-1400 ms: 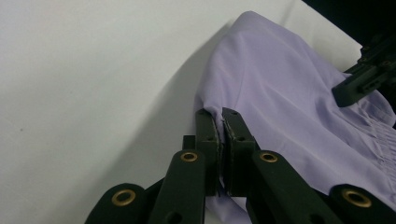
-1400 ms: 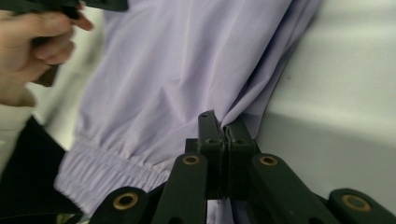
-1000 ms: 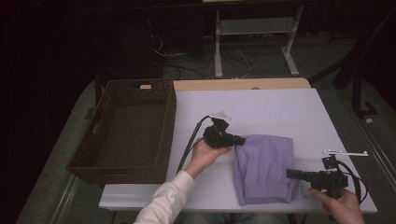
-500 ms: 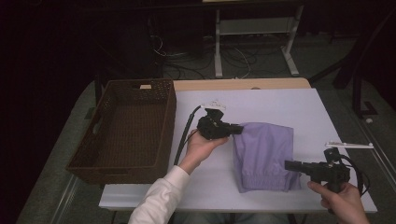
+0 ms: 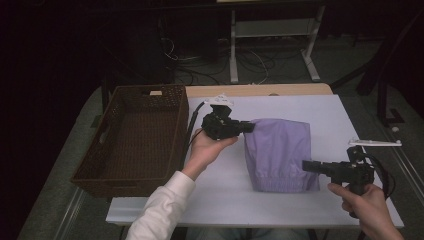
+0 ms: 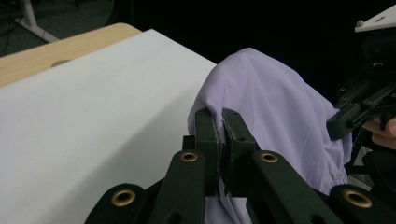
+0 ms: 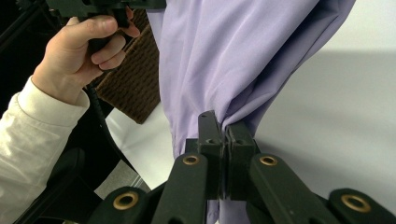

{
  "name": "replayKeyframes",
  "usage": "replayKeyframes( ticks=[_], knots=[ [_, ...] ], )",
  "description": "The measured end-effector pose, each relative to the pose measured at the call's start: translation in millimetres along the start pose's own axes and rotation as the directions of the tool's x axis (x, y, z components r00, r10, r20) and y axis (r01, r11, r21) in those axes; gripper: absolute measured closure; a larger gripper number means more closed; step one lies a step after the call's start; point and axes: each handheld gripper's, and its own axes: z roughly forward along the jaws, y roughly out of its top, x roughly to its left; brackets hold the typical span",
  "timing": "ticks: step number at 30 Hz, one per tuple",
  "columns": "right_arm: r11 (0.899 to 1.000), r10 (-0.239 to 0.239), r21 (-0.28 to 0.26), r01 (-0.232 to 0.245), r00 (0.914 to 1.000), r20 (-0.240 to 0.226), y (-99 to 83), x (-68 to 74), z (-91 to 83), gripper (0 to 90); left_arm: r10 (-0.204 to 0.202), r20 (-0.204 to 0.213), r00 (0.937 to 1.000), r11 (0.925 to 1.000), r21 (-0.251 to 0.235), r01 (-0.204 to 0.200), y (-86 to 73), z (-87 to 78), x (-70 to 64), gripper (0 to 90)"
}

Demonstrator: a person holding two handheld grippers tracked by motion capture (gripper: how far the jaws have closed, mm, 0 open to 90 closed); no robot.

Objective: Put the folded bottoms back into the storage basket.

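Since the earlier frame, both grippers have lifted the cloth [image 5: 280,152] higher. Left gripper [image 5: 248,127] and right gripper [image 5: 306,165] each clench an edge. Transfer to the basket [image 5: 131,137] remains.

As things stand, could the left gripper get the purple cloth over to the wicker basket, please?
Probably yes. The left gripper is shut on the purple cloth, and the wicker basket sits open just beside it. However, the right gripper also clamps the cloth, so it must follow or release.
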Motion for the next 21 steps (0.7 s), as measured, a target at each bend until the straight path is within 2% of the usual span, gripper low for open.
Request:
replayKeyframes(
  ticks=[21],
  knots=[
    [0.997, -0.073, -0.014, 0.072, 0.9964, -0.043, 31.5, 27.6, 16.5, 86.6, 0.004, -0.055, 0.9985, 0.9990, -0.045, -0.007, 18.5, -43.3, 4.0, 86.1]
  ],
)
